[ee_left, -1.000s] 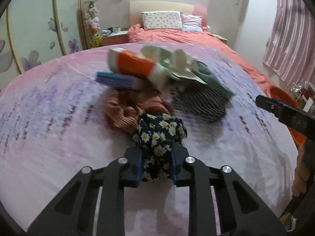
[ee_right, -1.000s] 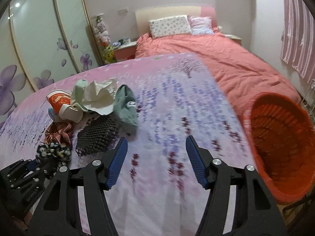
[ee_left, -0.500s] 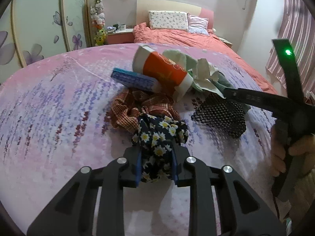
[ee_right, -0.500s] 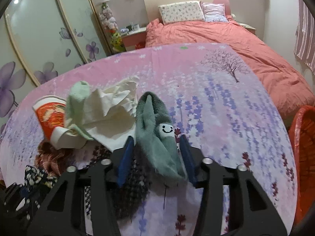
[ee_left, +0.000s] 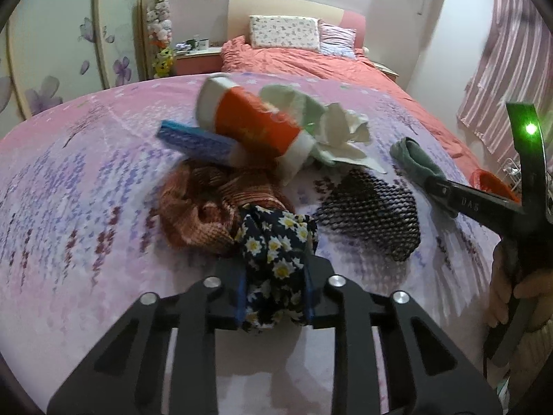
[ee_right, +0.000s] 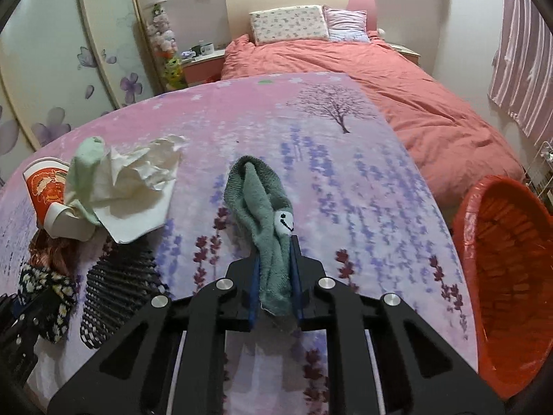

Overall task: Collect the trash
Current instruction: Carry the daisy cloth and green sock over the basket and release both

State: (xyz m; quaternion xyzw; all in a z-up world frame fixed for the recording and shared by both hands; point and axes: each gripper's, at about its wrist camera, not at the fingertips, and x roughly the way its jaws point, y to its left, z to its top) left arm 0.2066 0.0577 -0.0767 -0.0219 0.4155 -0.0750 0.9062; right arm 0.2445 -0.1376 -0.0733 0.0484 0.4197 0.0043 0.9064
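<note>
My left gripper point(ee_left: 275, 288) is shut on a black daisy-print cloth point(ee_left: 276, 242) on the pink flowered table cover. My right gripper point(ee_right: 275, 278) is shut on a grey-green sock with a smiley face point(ee_right: 262, 204); the sock also shows in the left wrist view point(ee_left: 416, 160). A pile lies to the left: an orange-and-white paper cup point(ee_left: 252, 124), crumpled white paper point(ee_right: 138, 186), a blue box point(ee_left: 197, 141), a brown checked cloth point(ee_left: 204, 211) and a black mesh piece point(ee_left: 373, 214).
An orange basket point(ee_right: 508, 259) stands off the table's right edge. A bed with a coral cover point(ee_right: 397, 93) lies behind the table. A wardrobe with flower prints point(ee_right: 69, 69) is at the left.
My right gripper moved left to the green sock and shut on it, then pulled it away from the pile. My left gripper stays shut on the daisy cloth.
</note>
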